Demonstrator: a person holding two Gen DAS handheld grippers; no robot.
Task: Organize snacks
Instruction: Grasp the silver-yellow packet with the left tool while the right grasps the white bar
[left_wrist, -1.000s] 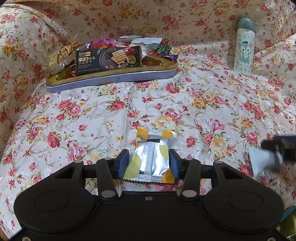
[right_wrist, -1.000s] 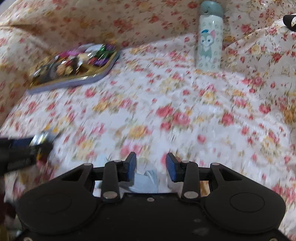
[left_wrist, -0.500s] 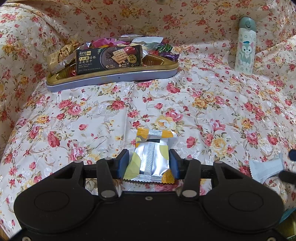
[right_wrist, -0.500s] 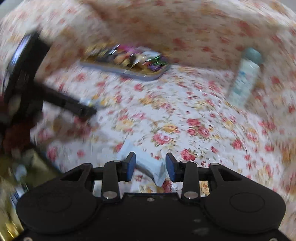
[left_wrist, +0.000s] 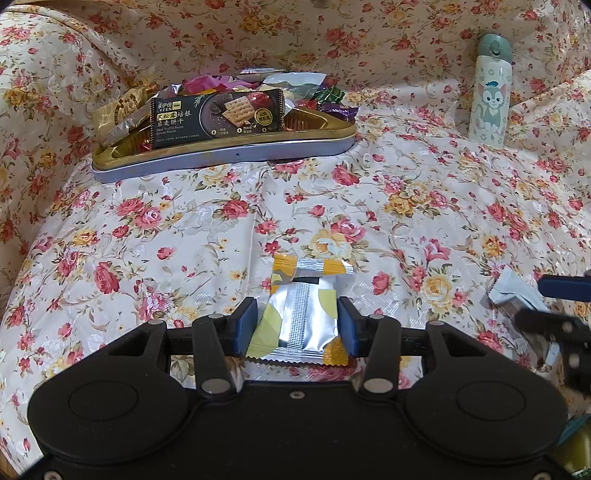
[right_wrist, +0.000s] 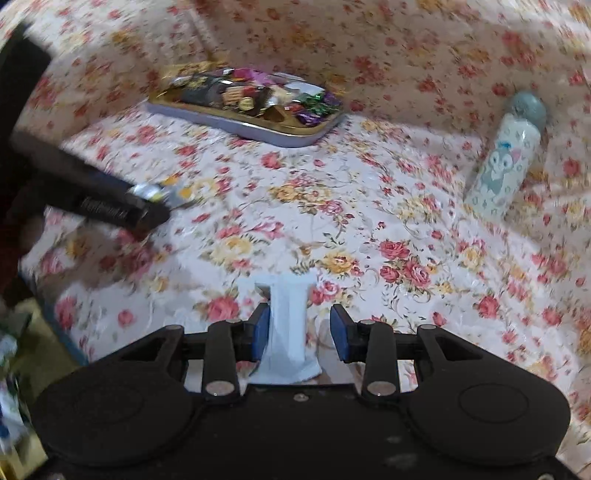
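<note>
A silver and yellow snack packet (left_wrist: 303, 314) sits between the pads of my left gripper (left_wrist: 297, 328), which is shut on it just above the floral cloth. That left gripper (right_wrist: 159, 203) also shows at the left of the right wrist view, with the packet (right_wrist: 162, 192) at its tip. My right gripper (right_wrist: 300, 328) holds a pale blue packet (right_wrist: 288, 325) that lies against the left pad; a narrow gap shows at the right pad. From the left wrist camera, the right gripper (left_wrist: 546, 304) and its pale packet (left_wrist: 513, 295) sit at the right edge.
A gold-lined tin tray (left_wrist: 221, 158) with a dark cracker pack (left_wrist: 218, 114) and several wrapped sweets stands at the back left, also seen as the tray (right_wrist: 258, 133). A white cartoon bottle (left_wrist: 489, 92) stands at the back right. The floral cloth rises behind both.
The right gripper has rolled and shifted with the pale packet still between its fingers, reaching further into the left wrist view. The left gripper and its packet have not moved.
</note>
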